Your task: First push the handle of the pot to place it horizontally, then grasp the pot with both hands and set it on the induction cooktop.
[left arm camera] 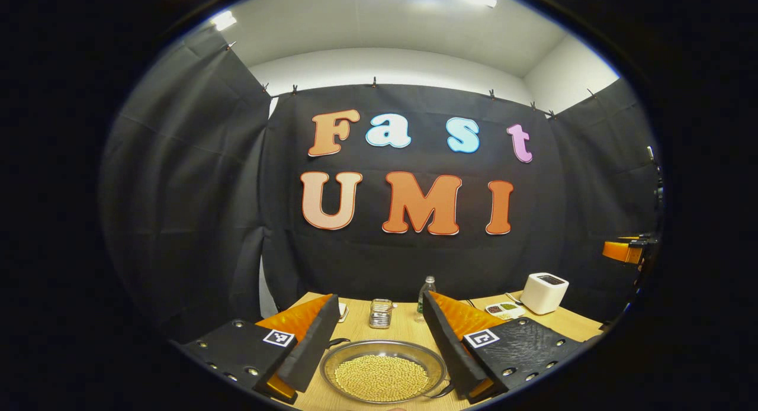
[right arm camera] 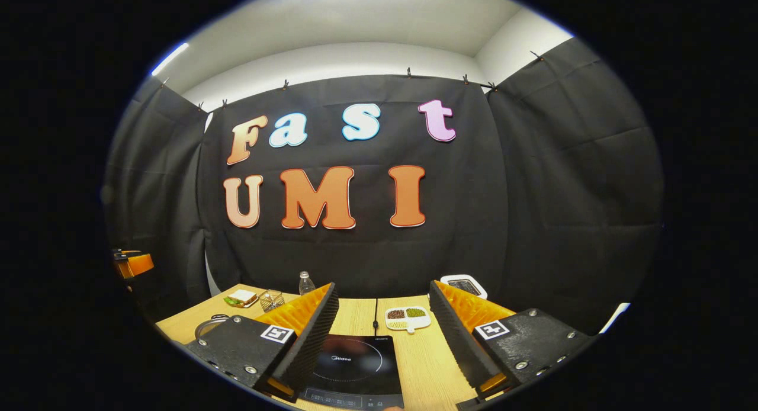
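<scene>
A shallow metal pot (left arm camera: 382,372) full of yellow beans sits on the wooden table (left arm camera: 408,328), low in the left gripper view. One dark handle (left arm camera: 337,342) points to its far left and another (left arm camera: 441,390) to its near right. My left gripper (left arm camera: 380,301) is open above it, one finger on each side, gripping nothing. In the right gripper view the black induction cooktop (right arm camera: 352,363) lies flat under my right gripper (right arm camera: 384,289), which is open and holds nothing. The pot's rim (right arm camera: 207,325) peeks out past that gripper's left finger.
At the back of the table stand a water bottle (left arm camera: 426,289), a wire basket (left arm camera: 381,313), a white toaster (left arm camera: 545,292) and a divided dish of beans (left arm camera: 504,308). A sandwich plate (right arm camera: 241,298) lies far left. The cooktop's cable (right arm camera: 375,313) runs towards the wall.
</scene>
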{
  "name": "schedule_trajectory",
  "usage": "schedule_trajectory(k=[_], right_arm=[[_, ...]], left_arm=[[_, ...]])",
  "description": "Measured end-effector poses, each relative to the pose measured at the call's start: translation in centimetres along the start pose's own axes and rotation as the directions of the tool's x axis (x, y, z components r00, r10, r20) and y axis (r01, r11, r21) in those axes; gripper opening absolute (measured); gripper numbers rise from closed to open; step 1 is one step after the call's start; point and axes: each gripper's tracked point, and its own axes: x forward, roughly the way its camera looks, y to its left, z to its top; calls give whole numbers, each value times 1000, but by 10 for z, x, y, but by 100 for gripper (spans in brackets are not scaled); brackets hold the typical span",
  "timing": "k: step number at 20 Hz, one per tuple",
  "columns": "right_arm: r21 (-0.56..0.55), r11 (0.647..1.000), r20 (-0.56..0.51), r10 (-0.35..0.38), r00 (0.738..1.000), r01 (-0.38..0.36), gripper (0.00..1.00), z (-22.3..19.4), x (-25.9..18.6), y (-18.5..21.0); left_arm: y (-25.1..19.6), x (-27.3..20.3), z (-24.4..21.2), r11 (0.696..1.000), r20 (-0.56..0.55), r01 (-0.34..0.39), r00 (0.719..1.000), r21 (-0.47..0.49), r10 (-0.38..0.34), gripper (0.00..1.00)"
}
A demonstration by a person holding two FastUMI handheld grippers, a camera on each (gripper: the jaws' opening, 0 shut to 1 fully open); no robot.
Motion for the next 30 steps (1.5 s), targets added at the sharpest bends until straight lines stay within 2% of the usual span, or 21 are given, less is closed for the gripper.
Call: schedule_trajectory(k=[3, 4, 5, 6, 8, 9, 10, 11, 12, 13, 14, 15, 16, 17, 19, 20, 21, 22, 27, 28, 30], right_arm=[[-7, 1000, 3, -7, 1000, 7, 100, -1, -1, -2], [-8, 1000, 2, -7, 1000, 7, 95, -1, 0, -3], [-8, 1000, 1, -7, 1000, 7, 100, -2, 0, -2], [-10, 1000, -1, -5, 1000, 5, 100, -2, 1, -2], [-15, 1000, -7, 1, 1000, -1, 100, -4, 0, 0], [-17, 1000, -9, 2, 1000, -2, 96, -6, 1, 0], [-20, 1000, -9, 1, 1000, -1, 96, -6, 1, -1], [-22, 1000, -8, 0, 1000, 0, 100, -5, 0, -1], [-23, 1000, -8, 1, 1000, -1, 100, -5, 0, -1], [-23, 1000, -8, 1, 1000, -1, 96, -6, 0, -1], [-21, 1000, -9, 0, 1000, 0, 100, -5, 1, -1], [-19, 1000, -10, -2, 1000, 2, 100, -6, 1, -2], [-17, 1000, -10, -4, 1000, 4, 100, -6, 1, -2], [-15, 1000, -10, -4, 1000, 4, 100, -7, 1, -2], [-14, 1000, -12, -4, 1000, 4, 96, -7, 1, -2], [-14, 1000, -12, -4, 1000, 4, 100, -7, 1, -2], [-15, 1000, -12, -4, 1000, 4, 96, -8, 1, -2], [-14, 1000, -12, -5, 1000, 4, 100, -8, 1, -1], [-9, 1000, -16, -6, 1000, 6, 100, -10, 3, -1], [-9, 1000, -18, -6, 1000, 6, 96, -11, 3, -1], [-9, 1000, -20, -5, 1000, 4, 100, -11, 4, -1]], left_arm=[[0, 1, -4, 1000, -16, 12, 1000, 12, -12, 88], [-1, 2, -6, 1000, -18, 14, 1000, 16, -14, 89], [-3, 1, -6, 1000, -19, 22, 1000, 15, -22, 90], [-5, 2, -5, 999, -18, 39, 999, 11, -38, 93], [-5, 2, -10, 999, -27, 50, 998, -14, -50, 77], [-6, 1, -12, 998, -31, 52, 998, -20, -52, 77], [-3, 1, -13, 999, -35, 44, 998, -25, -45, 69], [-1, 0, -15, 999, -41, 35, 998, -21, -36, 60], [-1, 0, -16, 999, -42, 35, 998, -11, -35, 51], [-4, -1, -15, 999, -40, 40, 998, -5, -40, 46], [-8, -2, -16, 999, -41, 51, 998, -1, -51, 36], [-11, -2, -15, 998, -44, 65, 997, -3, -65, 34], [-14, -2, -18, 997, -49, 76, 996, -2, -76, 28], [-15, -3, -20, 996, -54, 87, 995, -3, -87, 28], [-21, -2, -28, 995, -68, 104, 992, -4, -104, 8], [-24, -3, -30, 994, -75, 112, 991, 4, -111, 10], [-23, -4, -33, 994, -82, 110, 991, 7, -109, 10], [-24, -4, -37, 994, -90, 112, 990, 12, -110, 2], [-32, -6, -68, 990, -155, 137, 978, -17, -138, 2], [-34, -7, -78, 990, -176, 142, 974, -17, -143, 2], [-34, -10, -97, 989, -215, 145, 966, -9, -144, 2]])
